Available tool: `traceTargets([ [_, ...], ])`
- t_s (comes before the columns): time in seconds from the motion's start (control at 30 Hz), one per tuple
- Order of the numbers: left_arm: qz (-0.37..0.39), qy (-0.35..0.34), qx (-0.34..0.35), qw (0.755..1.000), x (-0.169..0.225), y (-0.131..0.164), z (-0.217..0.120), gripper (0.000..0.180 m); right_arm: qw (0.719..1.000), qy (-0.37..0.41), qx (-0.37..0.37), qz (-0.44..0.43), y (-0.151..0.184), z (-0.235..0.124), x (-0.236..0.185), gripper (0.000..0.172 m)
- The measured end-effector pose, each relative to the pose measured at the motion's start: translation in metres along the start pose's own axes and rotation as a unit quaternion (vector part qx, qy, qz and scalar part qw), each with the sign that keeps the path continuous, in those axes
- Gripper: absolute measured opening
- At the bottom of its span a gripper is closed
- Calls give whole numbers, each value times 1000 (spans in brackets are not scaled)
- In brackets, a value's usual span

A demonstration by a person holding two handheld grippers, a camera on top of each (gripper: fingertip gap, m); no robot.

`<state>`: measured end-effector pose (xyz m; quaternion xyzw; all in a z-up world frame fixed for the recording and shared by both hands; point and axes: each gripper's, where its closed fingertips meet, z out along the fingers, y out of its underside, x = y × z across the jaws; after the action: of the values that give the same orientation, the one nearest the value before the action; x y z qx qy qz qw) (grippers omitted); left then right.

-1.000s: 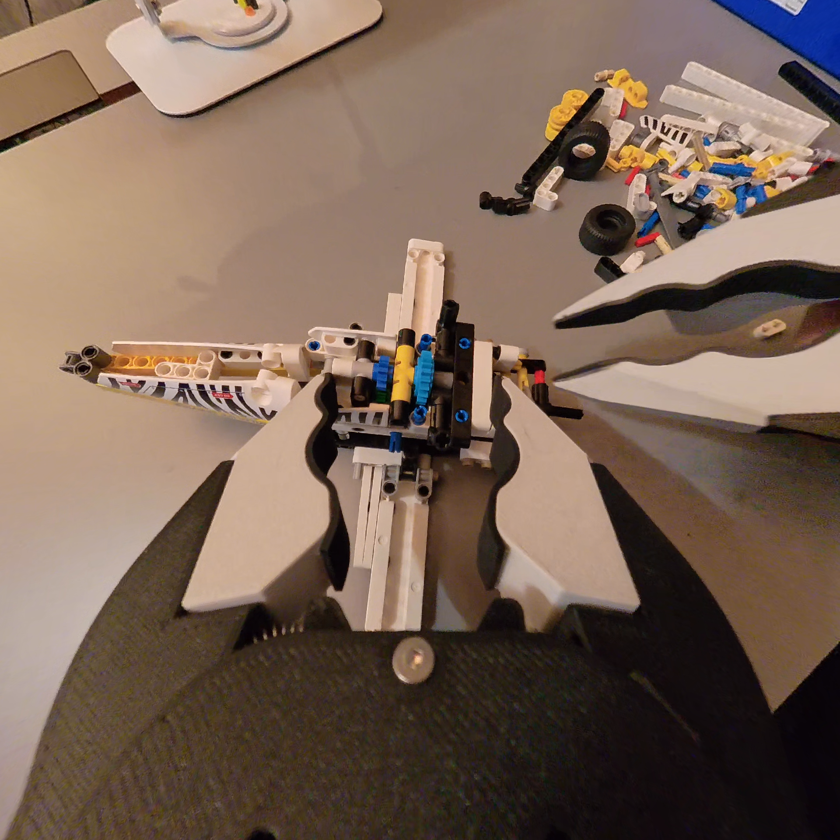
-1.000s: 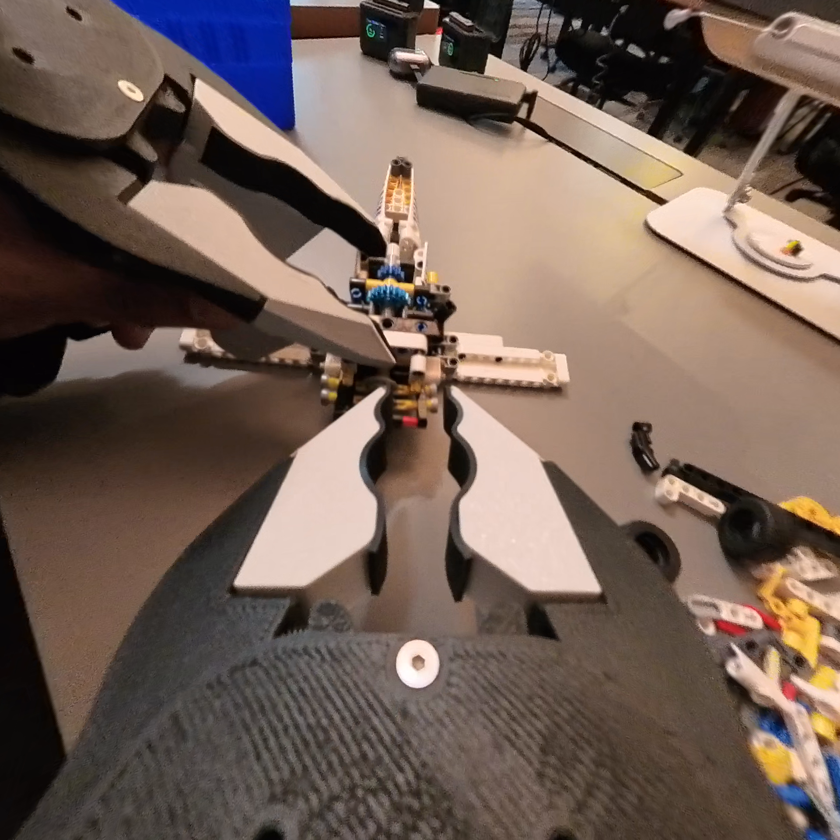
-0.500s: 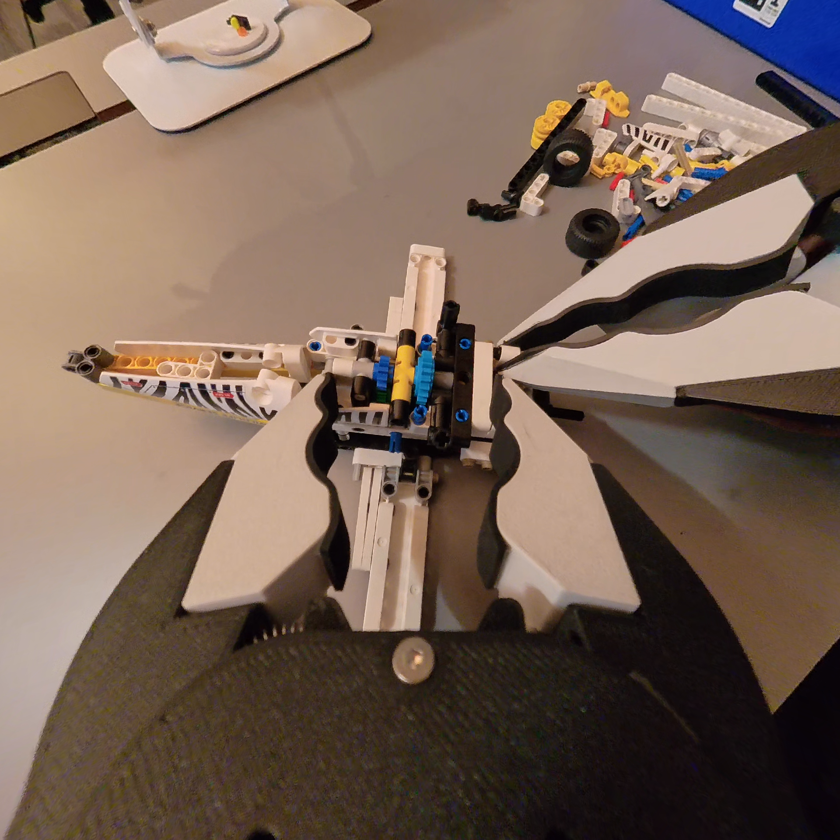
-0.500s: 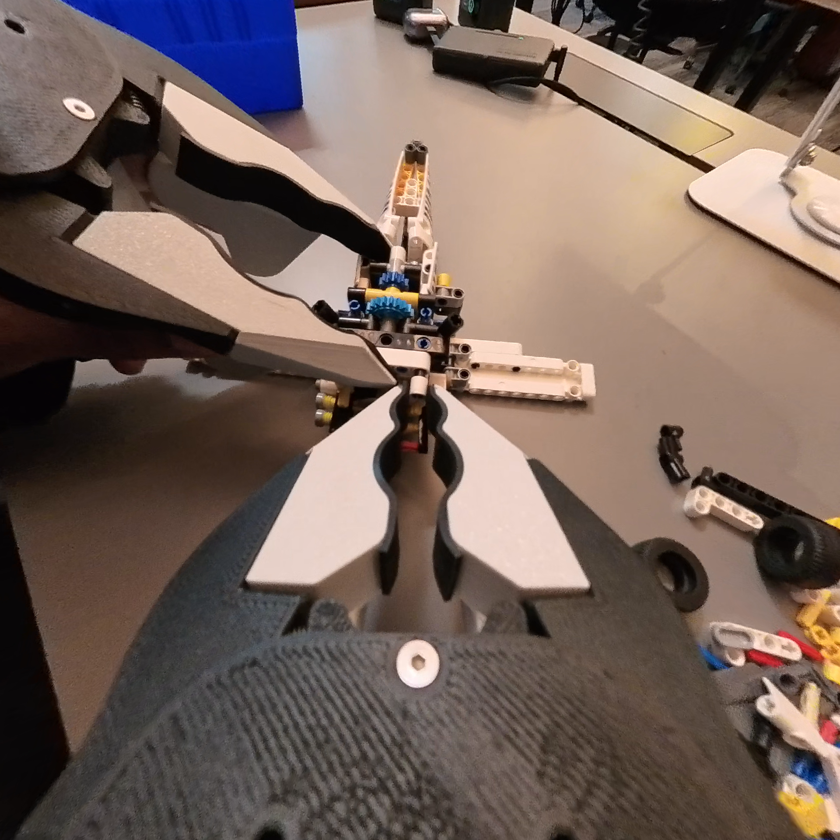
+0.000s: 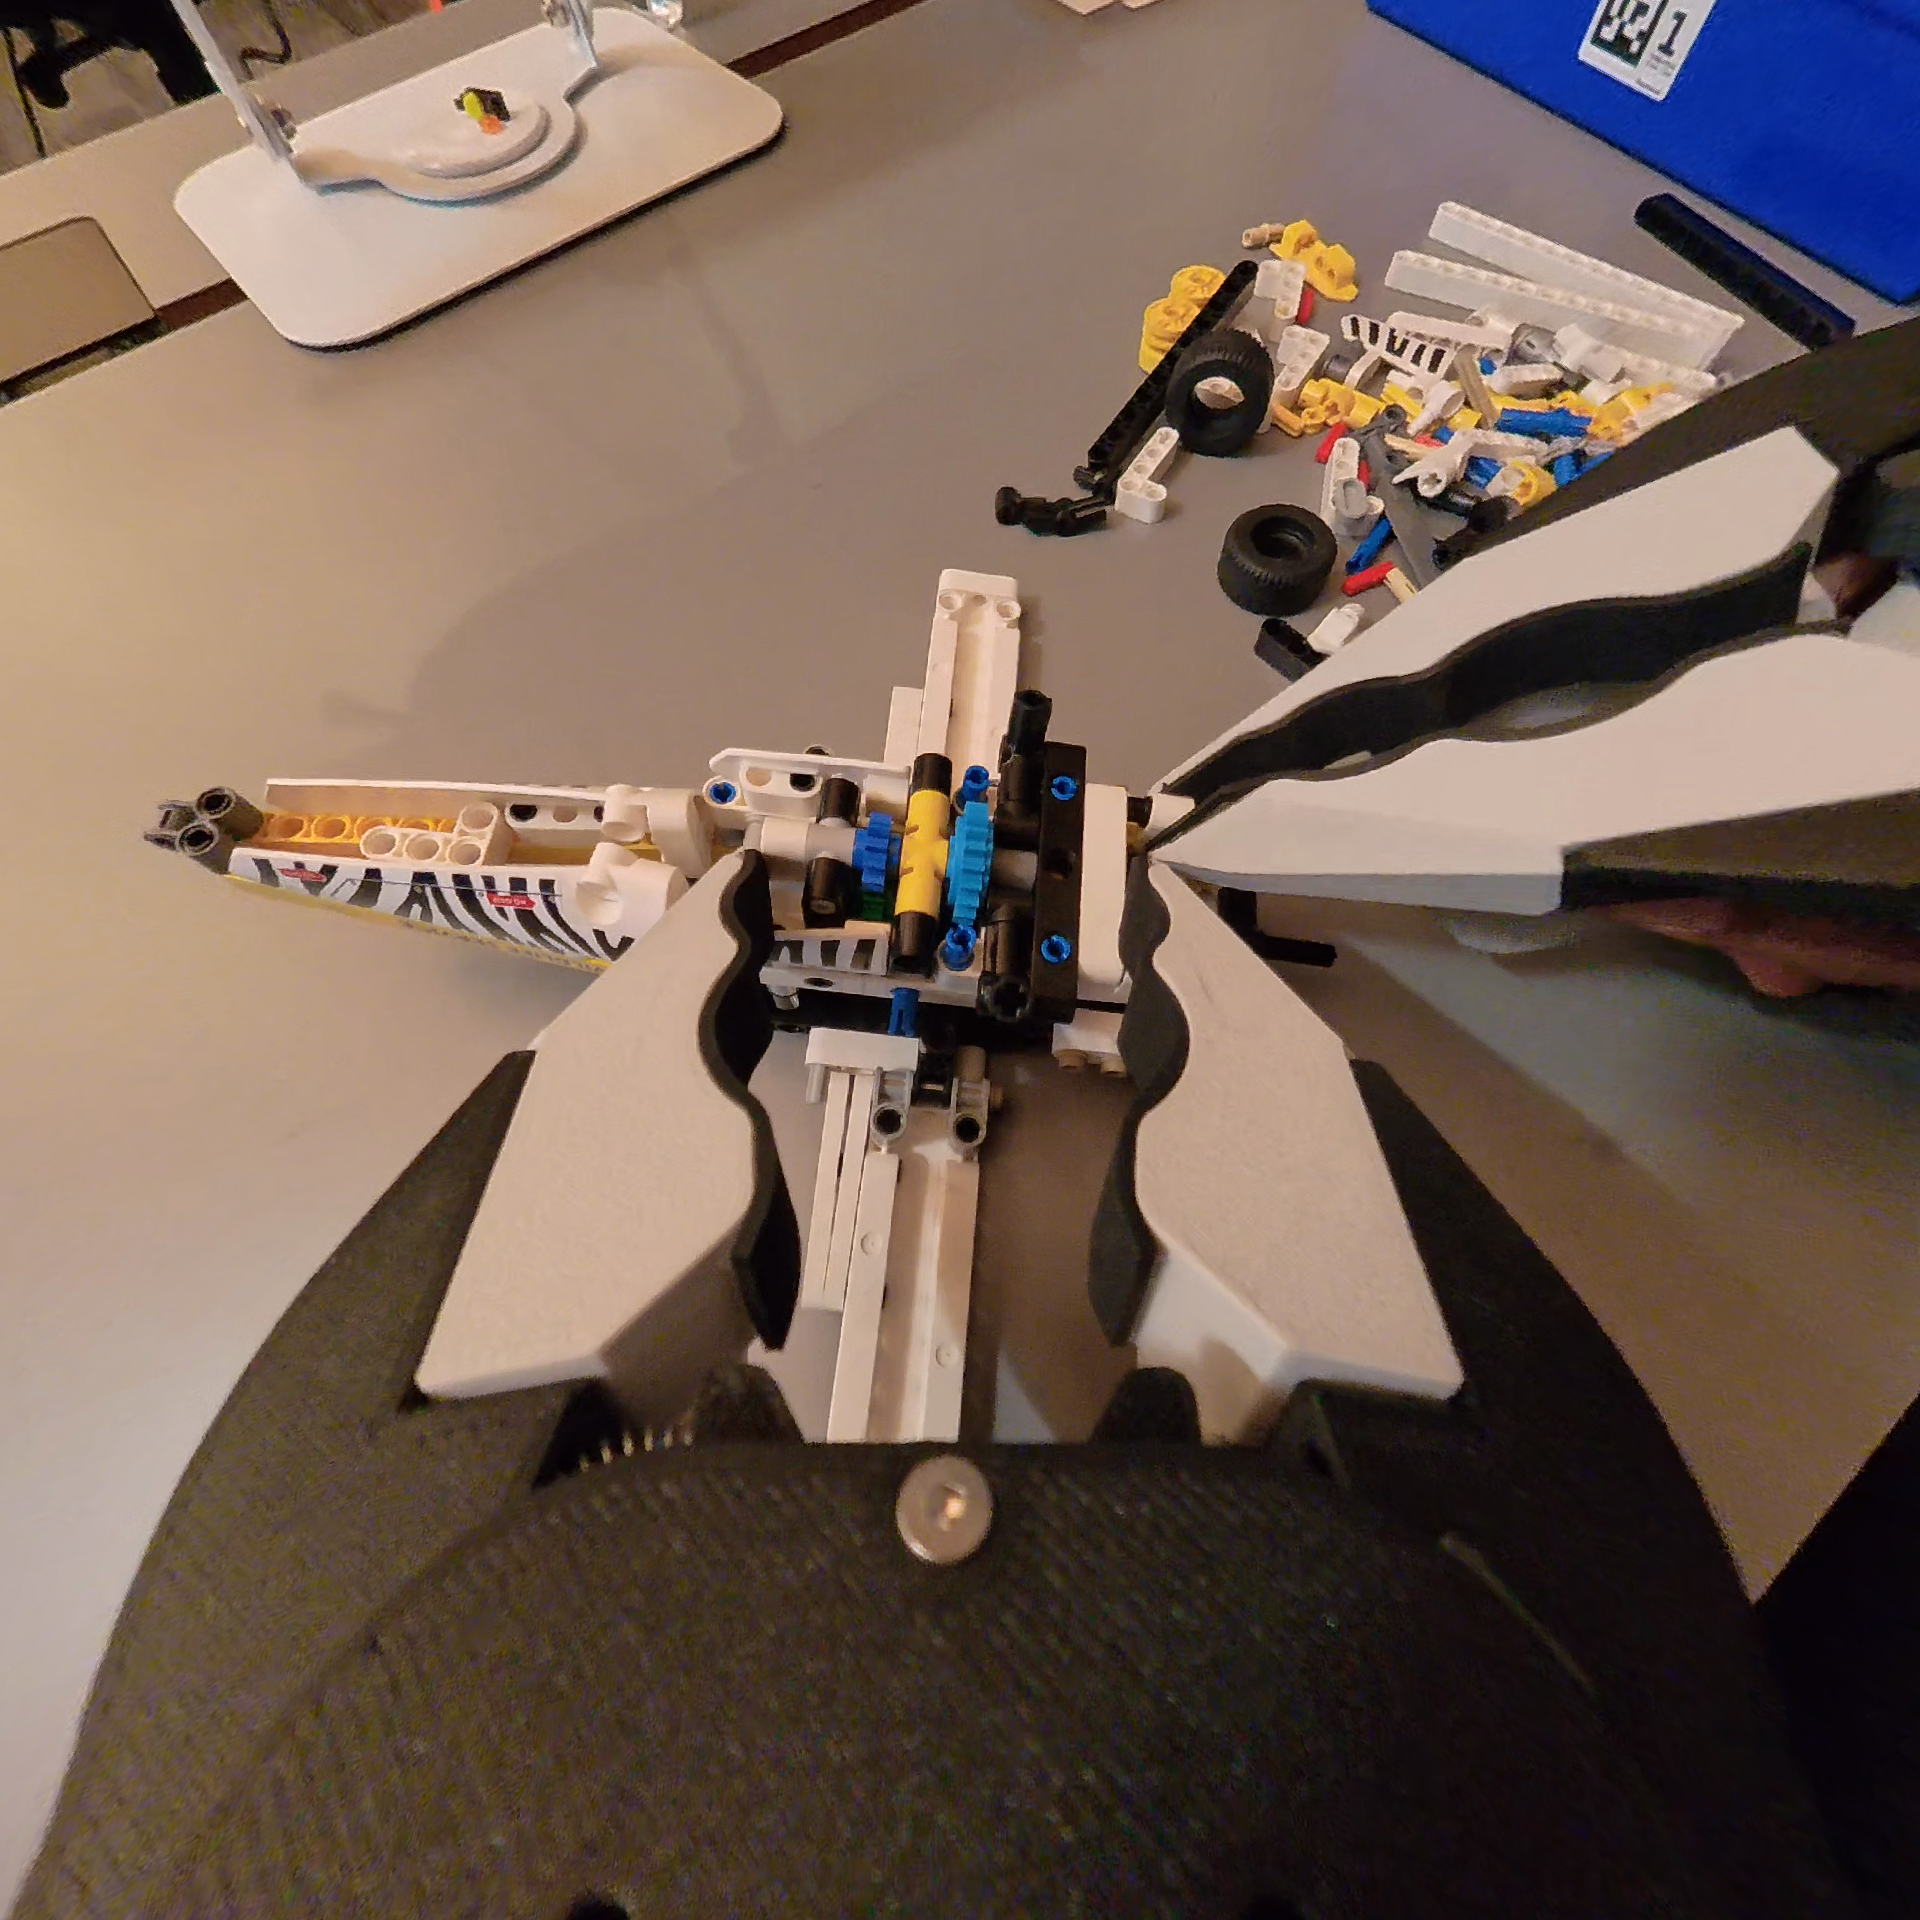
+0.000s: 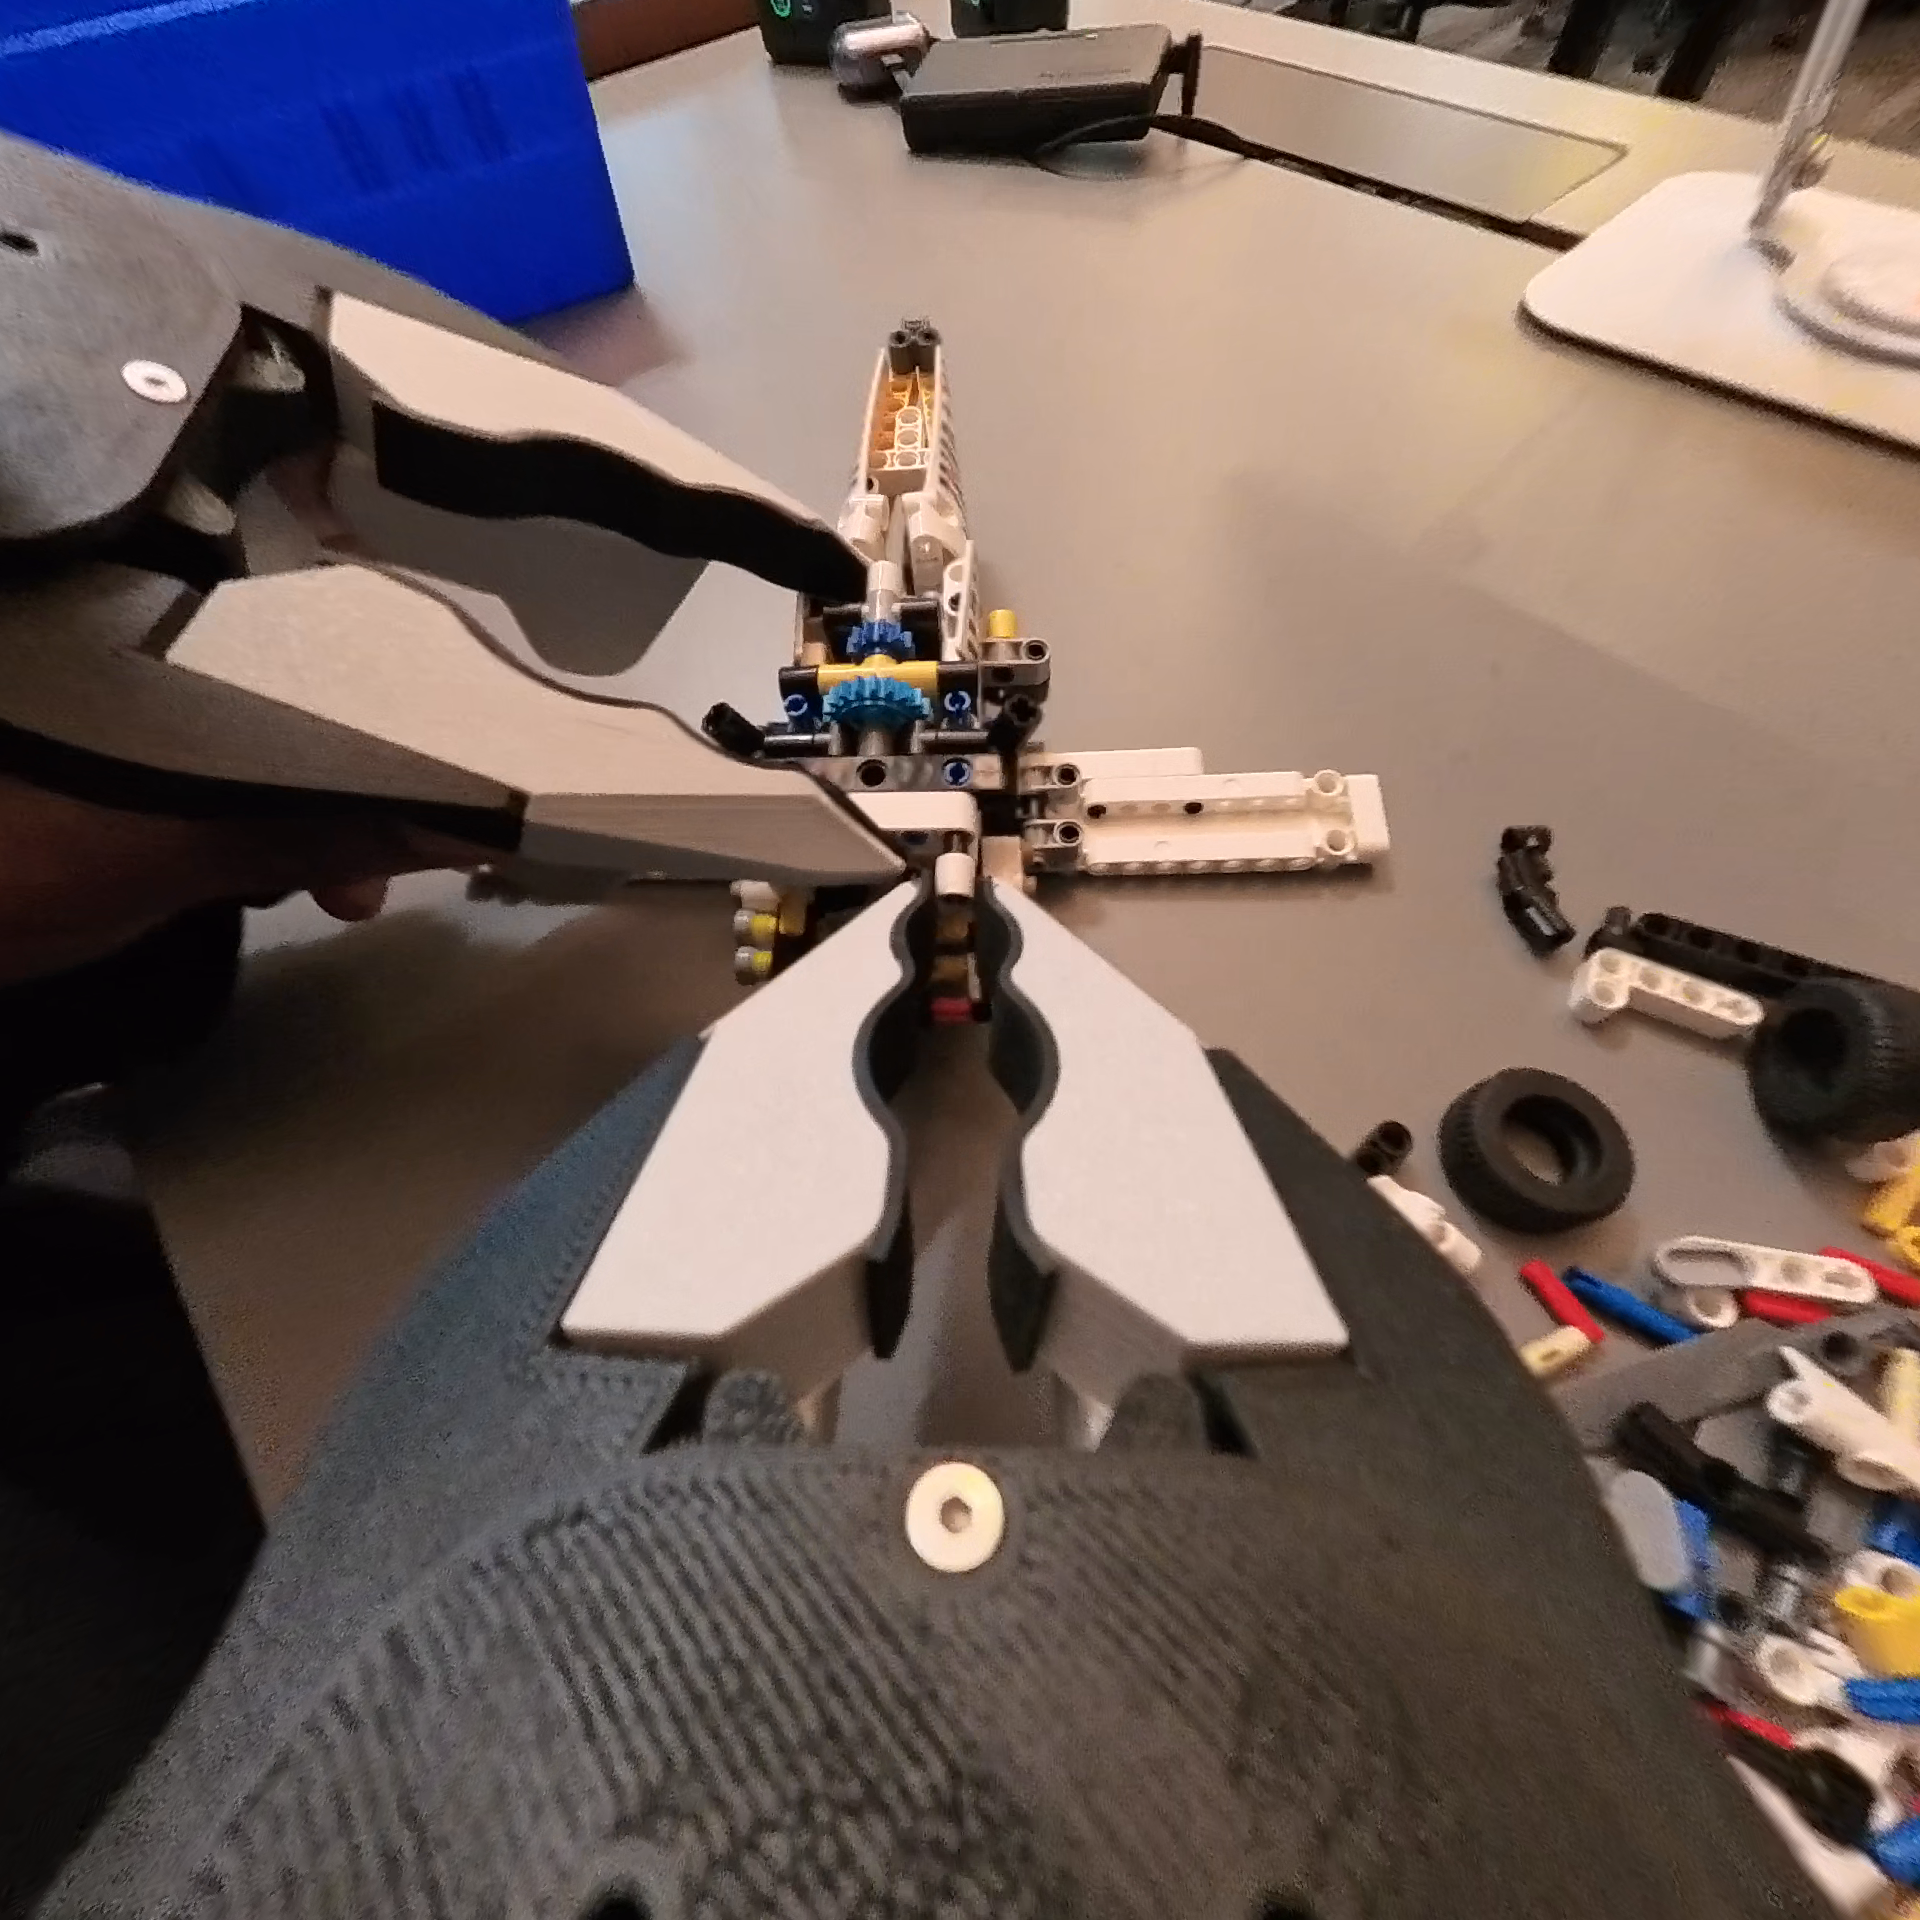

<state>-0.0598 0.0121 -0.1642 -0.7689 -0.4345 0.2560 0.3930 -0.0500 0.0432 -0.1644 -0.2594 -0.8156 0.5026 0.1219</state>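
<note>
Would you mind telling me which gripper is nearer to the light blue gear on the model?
Left. The left gripper straddles the model's middle, with the light blue gear between its fingers; the right gripper is closed on a small white piece at the model's end, farther away.

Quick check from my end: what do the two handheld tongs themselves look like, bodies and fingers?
Both match. The left tongs and right tongs each have a rounded black body with a woven texture and a silver screw at its centre. The fingers are pale grey tapering wedges lined with wavy black pads. No cables or markings show.
</note>
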Motion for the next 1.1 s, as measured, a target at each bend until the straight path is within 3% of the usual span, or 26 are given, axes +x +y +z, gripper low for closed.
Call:
traceTargets([
  [0.13, -7, 2, 3, 1000, 1, -1, 0, 67, 999, 36, -2, -39, 0, -2, 1, 6],
  [0.23, -11, -4, 5, 1000, -1, -2, 1, 67, 999, 33, -2, -15, 3, -5, 3, 5],
  [0.3, -12, -75, -2, 997, -32, 3, -1, 67, 999, 36, -1, 9, 10, -17, 11, 6],
  [0.4, -67, -24, 3, 997, -45, 5, -11, 67, 999, 20, 14, 49, 13, -33, 14, 5],
  [0.57, -43, -40, 2, 998, -43, 6, -8, 66, 998, -7, 41, 38, 7, -39, 6, 6],
  [0.67, -65, -26, 15, 997, -43, 3, -12, 66, 999, -5, 52, 14, 3, -39, 4, 6],
  [0.83, -117, 50, 100, 987, -28, -28, -39, 69, 997, -1, 73, -32, -2, -43, -2, 5],
  [0.97, -112, 182, 117, 970, 20, -44, -53, 52, 988, -23, 119, -92, -14, -51, -18, 5],
  [1.1, -175, 351, 84, 916, 68, -42, -60, 40, 970, -14, 152, -190, -24, -65, -33, 5],
])
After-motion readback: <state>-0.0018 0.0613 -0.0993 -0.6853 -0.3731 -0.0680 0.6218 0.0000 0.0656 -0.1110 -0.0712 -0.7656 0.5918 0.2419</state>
